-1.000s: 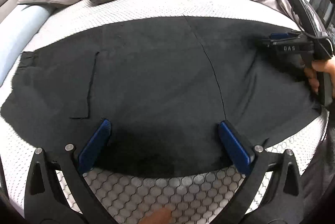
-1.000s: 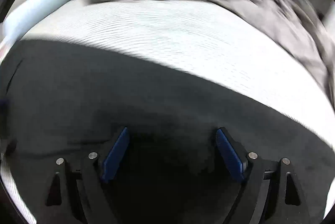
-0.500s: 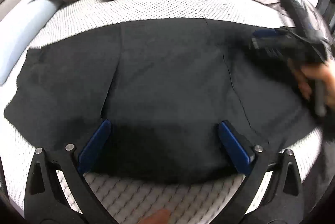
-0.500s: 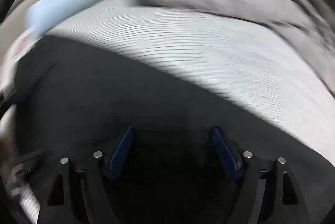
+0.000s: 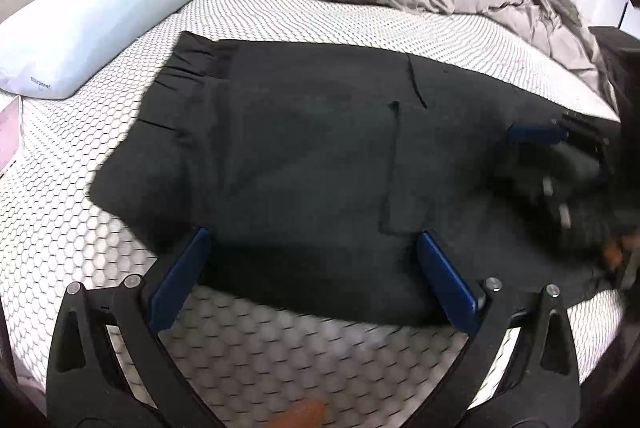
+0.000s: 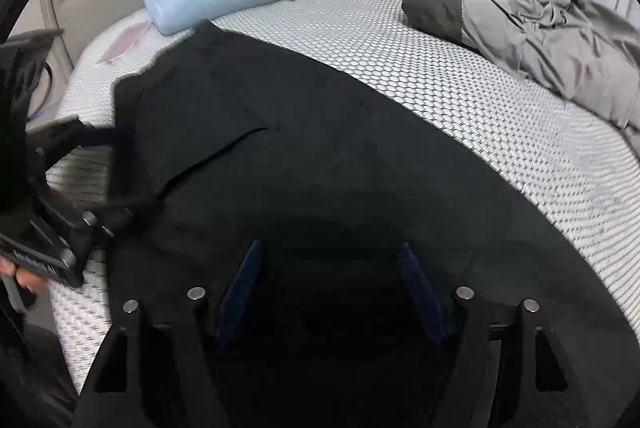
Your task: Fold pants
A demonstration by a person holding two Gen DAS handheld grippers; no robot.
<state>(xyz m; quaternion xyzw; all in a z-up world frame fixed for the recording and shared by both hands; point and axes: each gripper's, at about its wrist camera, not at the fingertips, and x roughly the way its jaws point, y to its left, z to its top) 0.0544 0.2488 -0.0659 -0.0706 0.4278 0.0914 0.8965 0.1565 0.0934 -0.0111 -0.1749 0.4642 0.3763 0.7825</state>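
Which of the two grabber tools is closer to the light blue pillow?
Left. The left gripper sits at the waistband end of the black pants, the end that reaches toward the light blue pillow. The right gripper is over the leg end, farther from it.

Right gripper [image 5: 560, 163] is a dark smear over the pants [image 5: 320, 167] at the mattress's [image 5: 320, 15] right edge, can't tell if its fingers are apart or closed. Pant legs run out of frame on the right. Left gripper [image 6: 100, 171] blurred too, partly cut off. Small print on blue bolster [image 5: 80, 27] unreadable.
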